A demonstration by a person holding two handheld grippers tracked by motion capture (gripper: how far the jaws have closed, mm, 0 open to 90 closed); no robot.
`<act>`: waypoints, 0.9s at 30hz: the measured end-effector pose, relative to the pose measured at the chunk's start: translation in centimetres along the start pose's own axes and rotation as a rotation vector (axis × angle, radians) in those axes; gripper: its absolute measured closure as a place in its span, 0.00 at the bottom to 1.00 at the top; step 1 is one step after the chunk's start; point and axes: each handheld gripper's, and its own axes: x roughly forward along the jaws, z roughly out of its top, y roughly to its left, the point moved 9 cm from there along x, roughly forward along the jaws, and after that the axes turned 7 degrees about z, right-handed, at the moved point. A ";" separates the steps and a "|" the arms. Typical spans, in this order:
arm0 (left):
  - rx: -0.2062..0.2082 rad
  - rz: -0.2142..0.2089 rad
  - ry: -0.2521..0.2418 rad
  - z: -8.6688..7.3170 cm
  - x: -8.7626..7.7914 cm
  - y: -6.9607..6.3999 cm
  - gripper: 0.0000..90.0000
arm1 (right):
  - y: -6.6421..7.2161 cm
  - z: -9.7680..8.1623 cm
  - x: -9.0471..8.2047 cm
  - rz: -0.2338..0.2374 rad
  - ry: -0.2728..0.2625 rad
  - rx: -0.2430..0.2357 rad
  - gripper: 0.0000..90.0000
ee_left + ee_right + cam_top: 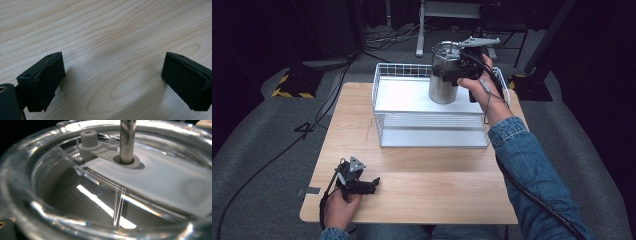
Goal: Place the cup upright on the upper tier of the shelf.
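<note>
Above the white wire basket (pixel 382 107): the right gripper (pixel 457 70) clamps the steel canister (pixel 443 85) by its upper rim.
Rigid, polished metal with a clear lid (pixel 105 182) and central rod (pixel 127 140); probably slippery and moderately heavy, so a rim hold seems soundest. The left gripper (pixel 371 184) rests on the wooden table (pixel 437 195), jaws apart and empty.

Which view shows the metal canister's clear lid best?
The right gripper view: the clear lid fills the frame, with its metal rod and white fitting. The high view shows the metal canister whole, lid tiny. The left gripper view shows only tabletop.
</note>
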 end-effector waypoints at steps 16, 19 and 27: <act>0.000 0.001 0.000 0.0 0.0 0.0 0.06 | 0.0 -0.3 -1.2 0.018 0.016 -0.016 0.00; -0.001 0.000 0.000 0.0 0.0 0.0 0.06 | 0.2 -0.2 -1.7 0.024 0.012 -0.015 0.00; -0.004 0.002 0.002 -0.1 -0.1 0.0 0.06 | 0.5 -0.4 -4.4 0.045 -0.009 -0.021 0.00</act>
